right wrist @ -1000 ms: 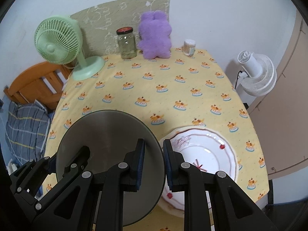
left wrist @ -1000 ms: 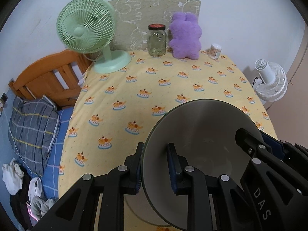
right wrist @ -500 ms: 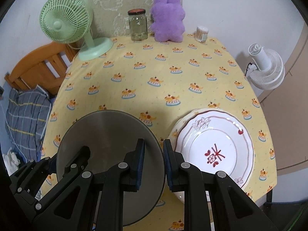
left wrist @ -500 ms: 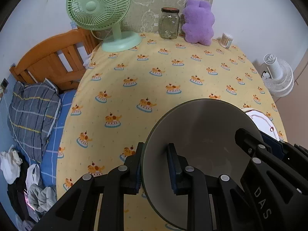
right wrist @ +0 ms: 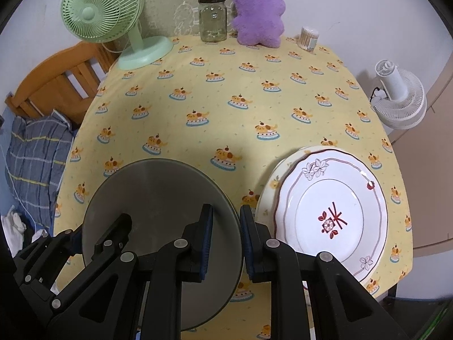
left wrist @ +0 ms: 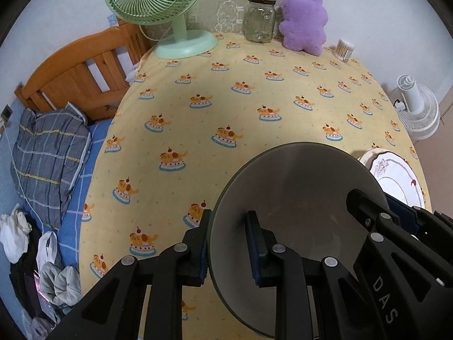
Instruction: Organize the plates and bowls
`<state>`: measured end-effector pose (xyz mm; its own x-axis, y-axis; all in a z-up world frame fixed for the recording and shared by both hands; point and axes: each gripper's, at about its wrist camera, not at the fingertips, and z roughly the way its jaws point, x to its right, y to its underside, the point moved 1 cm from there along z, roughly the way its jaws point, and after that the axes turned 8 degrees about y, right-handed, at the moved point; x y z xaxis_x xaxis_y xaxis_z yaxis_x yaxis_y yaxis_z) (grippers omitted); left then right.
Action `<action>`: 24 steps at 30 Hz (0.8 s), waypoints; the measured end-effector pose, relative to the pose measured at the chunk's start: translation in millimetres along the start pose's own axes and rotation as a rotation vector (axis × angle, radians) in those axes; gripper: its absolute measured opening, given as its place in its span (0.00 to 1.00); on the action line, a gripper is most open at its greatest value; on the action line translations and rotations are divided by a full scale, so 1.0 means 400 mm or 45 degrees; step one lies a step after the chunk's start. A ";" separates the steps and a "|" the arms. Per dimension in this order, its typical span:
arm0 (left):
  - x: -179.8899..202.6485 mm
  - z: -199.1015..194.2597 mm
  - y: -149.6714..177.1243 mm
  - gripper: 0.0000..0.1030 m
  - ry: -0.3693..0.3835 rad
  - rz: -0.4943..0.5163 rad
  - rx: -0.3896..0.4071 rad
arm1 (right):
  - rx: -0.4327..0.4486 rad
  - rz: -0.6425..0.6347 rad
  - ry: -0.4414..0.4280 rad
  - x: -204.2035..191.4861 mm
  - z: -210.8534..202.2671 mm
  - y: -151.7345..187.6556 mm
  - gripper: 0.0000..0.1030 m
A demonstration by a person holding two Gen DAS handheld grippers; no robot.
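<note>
Grey bowl (right wrist: 158, 198) is clamped between left hand-held gripper (left wrist: 226, 243) and right hand-held gripper (right wrist: 226, 240).

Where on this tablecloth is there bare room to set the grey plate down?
Free: the wide middle of the yellow tablecloth, between the green fan, the back row and the white plates. Crowded: the back edge, with jar, purple plush and swab tub, and the near right corner, where the plates lie.
</note>
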<state>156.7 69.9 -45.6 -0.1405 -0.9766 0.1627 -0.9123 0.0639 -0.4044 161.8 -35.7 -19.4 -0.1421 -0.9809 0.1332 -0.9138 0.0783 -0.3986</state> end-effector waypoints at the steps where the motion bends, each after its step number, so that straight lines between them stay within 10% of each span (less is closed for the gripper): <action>1: -0.001 0.003 -0.001 0.20 0.005 -0.003 -0.003 | 0.003 -0.002 0.005 -0.002 0.001 -0.001 0.22; 24: 0.011 -0.011 0.010 0.35 0.033 -0.012 -0.004 | -0.021 0.010 -0.028 0.017 0.002 0.008 0.23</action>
<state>150.6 66.7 -42.6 -0.1420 -0.9716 0.1895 -0.9148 0.0556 -0.4001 158.3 -42.1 -20.5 -0.1411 -0.9838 0.1104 -0.9189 0.0886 -0.3843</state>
